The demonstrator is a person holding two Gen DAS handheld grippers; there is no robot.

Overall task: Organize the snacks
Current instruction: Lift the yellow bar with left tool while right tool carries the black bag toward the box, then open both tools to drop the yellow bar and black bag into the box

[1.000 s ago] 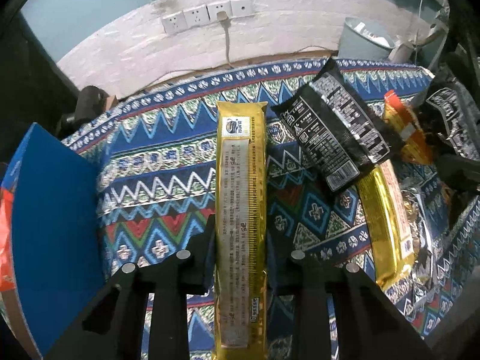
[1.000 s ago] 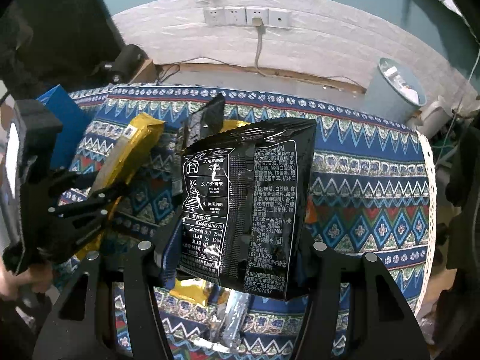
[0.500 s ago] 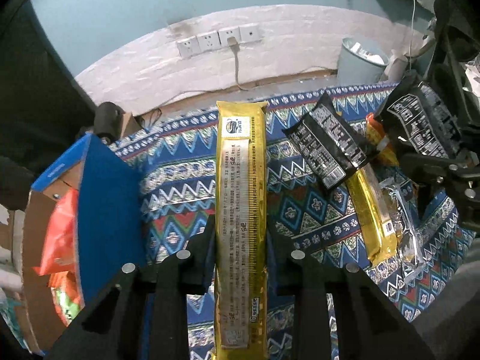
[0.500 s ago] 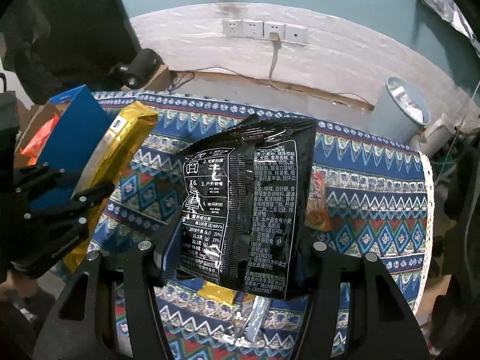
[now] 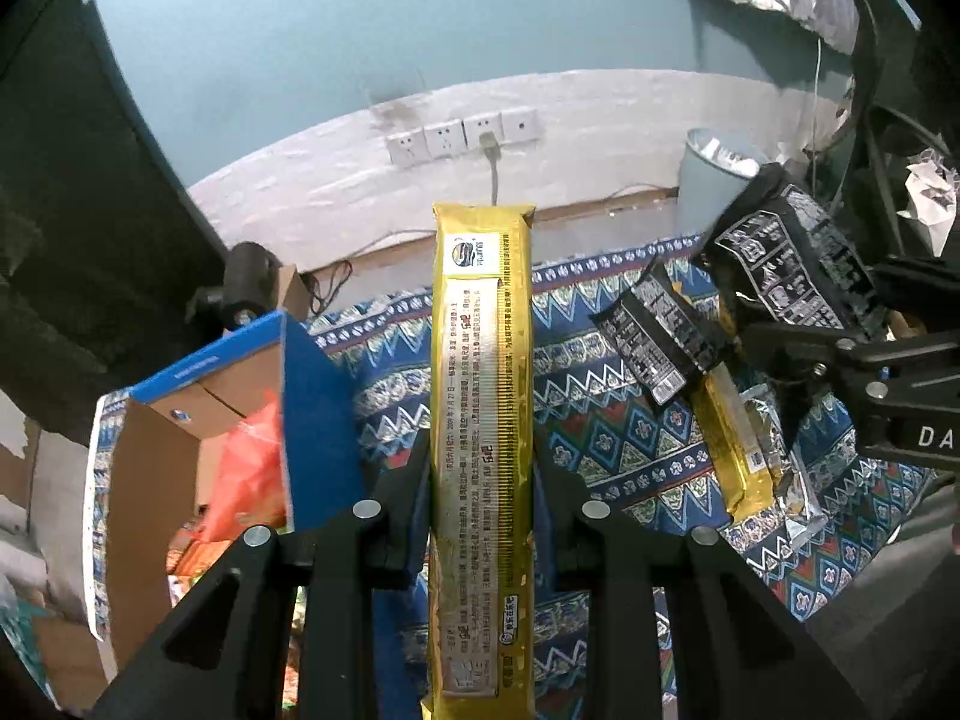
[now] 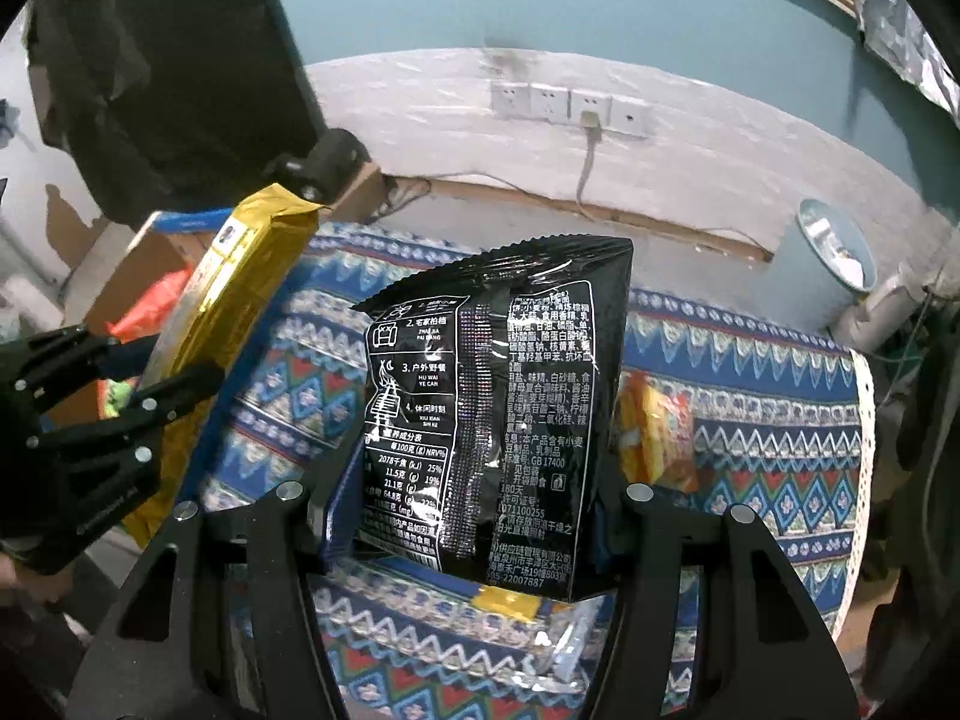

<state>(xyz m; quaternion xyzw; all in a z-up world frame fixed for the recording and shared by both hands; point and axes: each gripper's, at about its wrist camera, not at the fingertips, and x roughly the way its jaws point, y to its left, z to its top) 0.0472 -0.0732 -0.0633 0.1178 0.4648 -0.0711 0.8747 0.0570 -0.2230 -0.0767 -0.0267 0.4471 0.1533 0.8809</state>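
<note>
Both tongs grip snacks: left gripper [image 5: 480,480] is clamped on a long gold foil biscuit packet [image 5: 483,420] lying along its fingers; right gripper [image 6: 474,498] pinches a black crinkled snack bag [image 6: 498,420]. Beyond, left, the open blue cardboard box [image 5: 312,420] sits nearer the left hand.

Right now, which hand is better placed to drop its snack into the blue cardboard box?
Left. The left gripper, holding the long gold packet, sits right beside the open blue box. The right gripper with its black bag is farther away, behind the left.
</note>
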